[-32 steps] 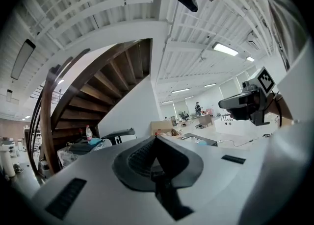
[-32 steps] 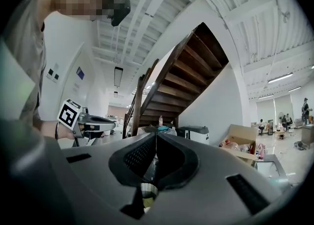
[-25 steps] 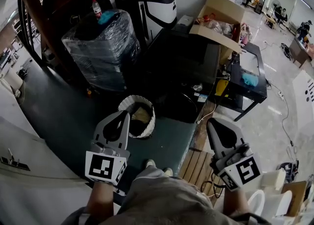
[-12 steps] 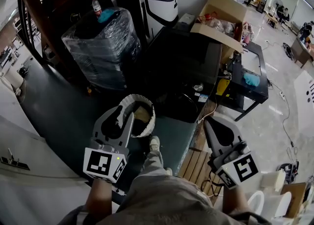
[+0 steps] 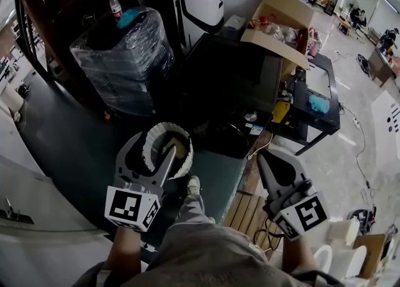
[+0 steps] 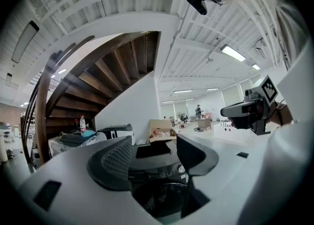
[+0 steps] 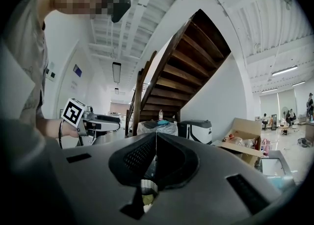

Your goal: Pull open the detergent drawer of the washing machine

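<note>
The washing machine (image 5: 232,82) is a black box standing ahead of me on the floor; its dark front with the round door shows between the jaws in the left gripper view (image 6: 159,170). I cannot make out the detergent drawer. My left gripper (image 5: 149,151) (image 6: 149,153) points level toward the machine, well short of it. Its jaws are opening and nothing is between them. My right gripper (image 5: 270,162) (image 7: 156,151) is held level at the right. It is shut, the pads meeting with nothing in them, and it is also well short of the machine.
A white pleated basket (image 5: 167,145) sits on the dark floor mat just beyond the left gripper. A plastic-wrapped crate (image 5: 119,54), a black-and-white appliance (image 5: 195,5) and an open cardboard box (image 5: 281,20) surround the machine. A wooden pallet (image 5: 250,207) lies near my feet.
The left gripper's jaws have gone from shut to spread apart. Both grippers have moved forward toward the basket and machine as the person stepped ahead. The right gripper stays shut.
</note>
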`<action>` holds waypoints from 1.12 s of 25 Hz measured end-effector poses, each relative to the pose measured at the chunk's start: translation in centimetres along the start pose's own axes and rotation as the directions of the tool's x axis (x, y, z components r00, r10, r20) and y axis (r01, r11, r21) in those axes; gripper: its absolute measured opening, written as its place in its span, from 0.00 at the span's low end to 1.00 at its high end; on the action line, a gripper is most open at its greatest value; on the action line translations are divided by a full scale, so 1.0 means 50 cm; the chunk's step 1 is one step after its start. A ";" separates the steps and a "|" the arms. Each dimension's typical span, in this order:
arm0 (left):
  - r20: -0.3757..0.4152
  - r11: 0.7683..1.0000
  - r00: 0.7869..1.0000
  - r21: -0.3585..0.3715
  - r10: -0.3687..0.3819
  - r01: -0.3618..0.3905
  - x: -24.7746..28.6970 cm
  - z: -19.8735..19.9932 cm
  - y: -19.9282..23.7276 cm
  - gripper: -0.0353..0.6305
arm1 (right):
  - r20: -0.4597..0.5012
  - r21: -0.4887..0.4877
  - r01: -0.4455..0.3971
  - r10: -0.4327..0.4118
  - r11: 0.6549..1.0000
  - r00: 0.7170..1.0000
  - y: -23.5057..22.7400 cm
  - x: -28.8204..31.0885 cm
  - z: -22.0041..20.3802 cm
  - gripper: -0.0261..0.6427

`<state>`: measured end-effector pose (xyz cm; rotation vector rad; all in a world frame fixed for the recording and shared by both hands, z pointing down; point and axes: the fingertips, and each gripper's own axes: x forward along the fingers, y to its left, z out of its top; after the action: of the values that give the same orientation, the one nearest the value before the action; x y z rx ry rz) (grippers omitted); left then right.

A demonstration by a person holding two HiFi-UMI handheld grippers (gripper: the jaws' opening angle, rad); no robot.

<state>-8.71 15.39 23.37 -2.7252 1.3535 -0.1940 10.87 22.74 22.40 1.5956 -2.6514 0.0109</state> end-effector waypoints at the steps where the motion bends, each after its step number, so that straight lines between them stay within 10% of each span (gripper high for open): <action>1: -0.002 1.000 1.000 -0.002 0.001 -0.001 0.011 -0.003 0.009 0.49 | -0.008 -0.001 0.003 -0.003 1.000 1.000 -0.008 0.011 -0.004 0.09; 17: -0.063 0.982 0.997 -0.188 -0.036 0.024 0.270 -0.107 0.206 0.54 | -0.122 0.031 0.014 -0.010 0.999 0.992 -0.140 0.286 -0.060 0.09; 28: -0.050 0.894 0.991 -0.438 -0.125 0.091 0.475 -0.219 0.336 0.63 | -0.186 0.062 0.040 -0.028 0.997 0.982 -0.225 0.512 -0.100 0.09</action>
<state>-9.40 -13.95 33.54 -3.1958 1.4099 0.0011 9.02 -5.01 28.31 1.5733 -2.5064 0.2356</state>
